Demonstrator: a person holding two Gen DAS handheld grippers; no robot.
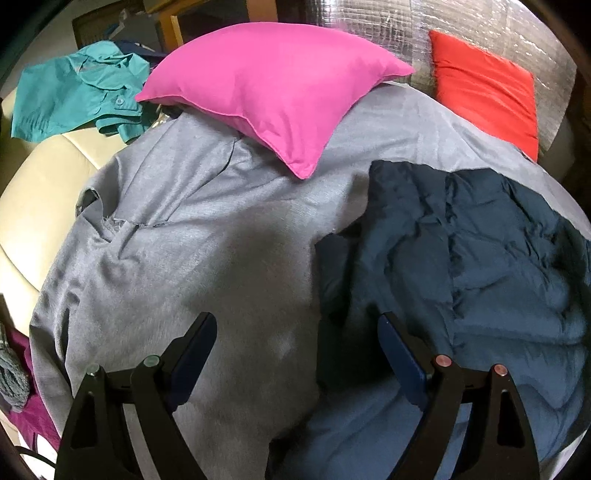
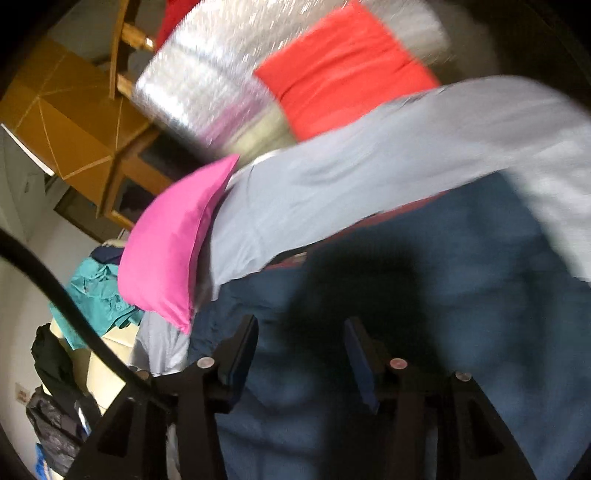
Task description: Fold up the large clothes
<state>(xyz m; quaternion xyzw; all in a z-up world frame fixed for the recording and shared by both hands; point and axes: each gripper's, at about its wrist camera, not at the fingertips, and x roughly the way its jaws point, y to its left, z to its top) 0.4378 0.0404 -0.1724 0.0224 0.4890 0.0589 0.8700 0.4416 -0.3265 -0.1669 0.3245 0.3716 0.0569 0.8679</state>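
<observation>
Left wrist fisheye first, reading from its left edge: a teal shirt (image 1: pixel 74 99) lies crumpled on the cream sofa (image 1: pixel 44 192), then a grey cloth (image 1: pixel 207 236) is spread across the seat with a pink cushion (image 1: pixel 273 92) resting on its far part, and a red cushion (image 1: pixel 487 96) leans against silver foil (image 1: pixel 498 33) at the back. The navy quilted jacket (image 1: pixel 480 266), the large garment to be folded, lies on the grey cloth on the right half of the view, partly bunched. Its long axis seems to run from the near edge toward the red cushion, with one straight edge facing the pink cushion; which end is collar and which is hem I cannot tell.

The left gripper (image 1: pixel 295 339) hovers with its jaws spread wide and grasping nothing, straddling the jacket's left border where it meets the grey cloth.

Right wrist fisheye is blurred, so this is tentative: the right gripper (image 2: pixel 301 339) hangs over the jacket (image 2: pixel 461 295) with jaws parted and apparently nothing between them.

The step in hand looks like the reach for a first hold, with folding not yet begun. Next, each gripper should pinch a single jacket edge only, avoiding the grey cloth beneath, then lift and spread the jacket flat.
</observation>
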